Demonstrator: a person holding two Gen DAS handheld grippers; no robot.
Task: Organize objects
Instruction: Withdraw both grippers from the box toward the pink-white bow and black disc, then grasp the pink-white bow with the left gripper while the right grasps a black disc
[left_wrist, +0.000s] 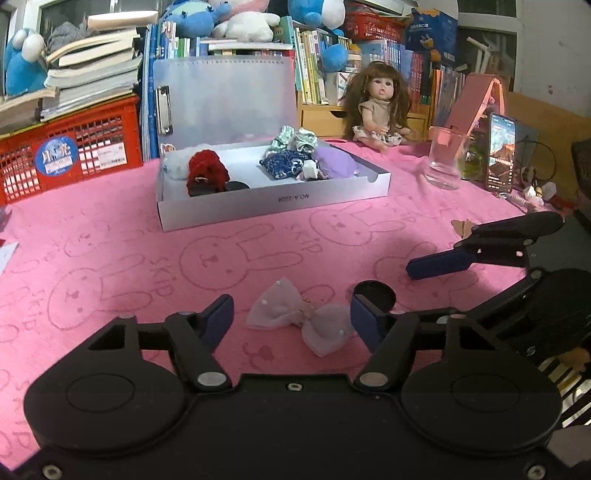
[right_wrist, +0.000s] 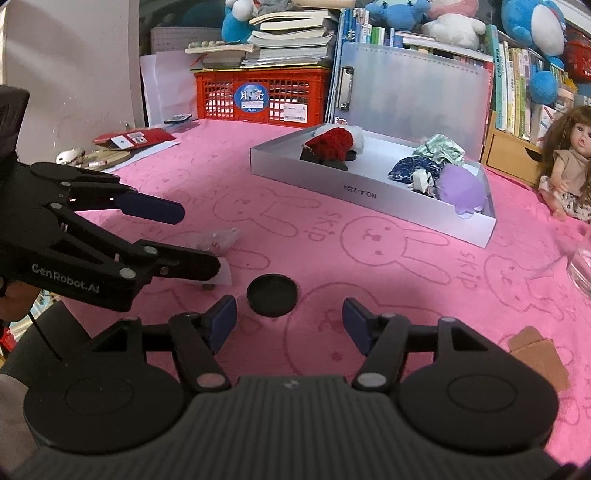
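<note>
**Ana:** While both grippers hang low over the pink bunny-print cloth (left_wrist: 110, 229), where does the pale bow sit?

**Ben:** The pale pink bow (left_wrist: 301, 319) lies flat on the cloth between the fingers of the left gripper (left_wrist: 291, 319). Its jaws stand apart, with a blue pad (left_wrist: 218, 317) clear of the fabric on one side; on the other side I cannot tell whether the pad touches the bow's edge. Nothing is clamped.

**Ana:** And the right gripper?

**Ben:** From its own camera, the right gripper (right_wrist: 289, 319) is parted about as far, with nothing between the pads. A small round black lid (right_wrist: 272, 294) rests on the cloth just ahead of its fingertips, slightly toward the left finger, untouched. In the left wrist view that same lid shows right behind the left gripper's right finger.

**Ana:** Where is the box?

**Ben:** The white open box (left_wrist: 273, 201) sits farther back on the cloth, well apart from both grippers, its translucent lid standing upright behind it. Inside, at one end, are a red knitted piece (left_wrist: 205, 168) over something black and a white fluffy item; at the other end are a dark blue patterned scrunchie (left_wrist: 282, 162), a green patterned one (left_wrist: 299, 138) and a purple one (left_wrist: 334, 162), bunched together.

**Ana:** Anything else nearby?

**Ben:** A doll (left_wrist: 378, 107) sits beyond the box, a clear glass (left_wrist: 445, 157) and a lit phone (left_wrist: 500, 153) stand to its right, and a red crate (left_wrist: 70, 147) carries stacked books.
</note>
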